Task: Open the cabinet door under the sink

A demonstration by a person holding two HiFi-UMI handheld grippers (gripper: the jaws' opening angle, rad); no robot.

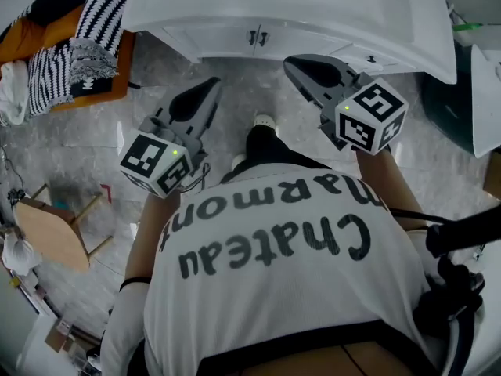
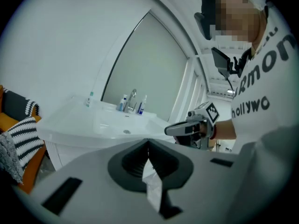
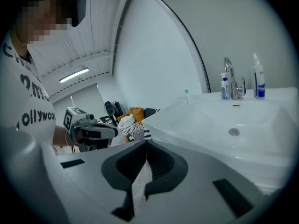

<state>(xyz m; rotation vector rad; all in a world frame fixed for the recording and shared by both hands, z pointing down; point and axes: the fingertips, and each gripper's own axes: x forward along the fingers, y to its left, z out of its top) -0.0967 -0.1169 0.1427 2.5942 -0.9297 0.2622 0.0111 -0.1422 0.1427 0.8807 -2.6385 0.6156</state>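
- Your left gripper has its jaws pressed together with nothing between them. It hovers in the air in front of the vanity.
- Your right gripper is the same: jaws together, empty, touching nothing.
- The cabinet doors are under the white sink, ahead of both grippers and, as I judge, lower than them. Both doors look closed.
- The two handles sit side by side where the doors meet, between the lines of your two grippers. They seem to be short upright bars, so I think the jaws must first open and then come at one bar from its two sides.
- The right gripper's tip appears nearer to the handles than the left one. From there the handles lie forward, down and a little to your left.
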